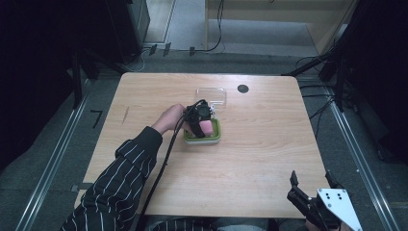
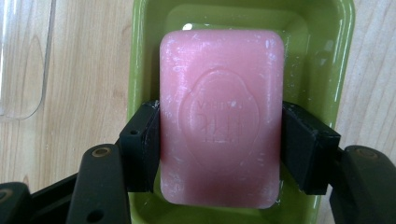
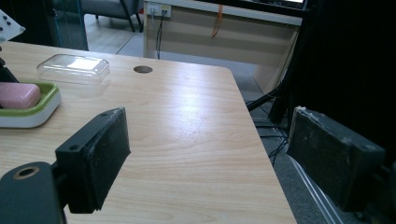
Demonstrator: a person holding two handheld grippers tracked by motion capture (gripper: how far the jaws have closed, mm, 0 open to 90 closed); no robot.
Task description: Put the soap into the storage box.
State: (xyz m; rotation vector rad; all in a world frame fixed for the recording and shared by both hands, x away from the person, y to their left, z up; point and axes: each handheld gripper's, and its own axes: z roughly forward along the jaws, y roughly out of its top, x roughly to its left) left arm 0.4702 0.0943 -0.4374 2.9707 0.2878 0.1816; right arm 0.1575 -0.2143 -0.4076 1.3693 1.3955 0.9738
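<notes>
While left gripper clamps pink soap in green dish, seemingly seated, right gripper gapes empty.

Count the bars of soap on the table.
1. The pink soap bar sits in the green dish mid-table, clamped by the left hand-held gripper. None hidden, as far as shows.

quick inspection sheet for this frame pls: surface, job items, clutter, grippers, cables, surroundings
Surface: wooden table, round hole near far edge.
Job's things: pink soap over green soap dish; clear lid lies beyond the dish.
Clutter: nothing seen.
Grippers: left gripper shut on the soap's long sides; right gripper open, idle at the near right corner.
Cables: black cable trails from left gripper along the sleeve.
Surroundings: grey floor, floor cables, dark racks.
</notes>
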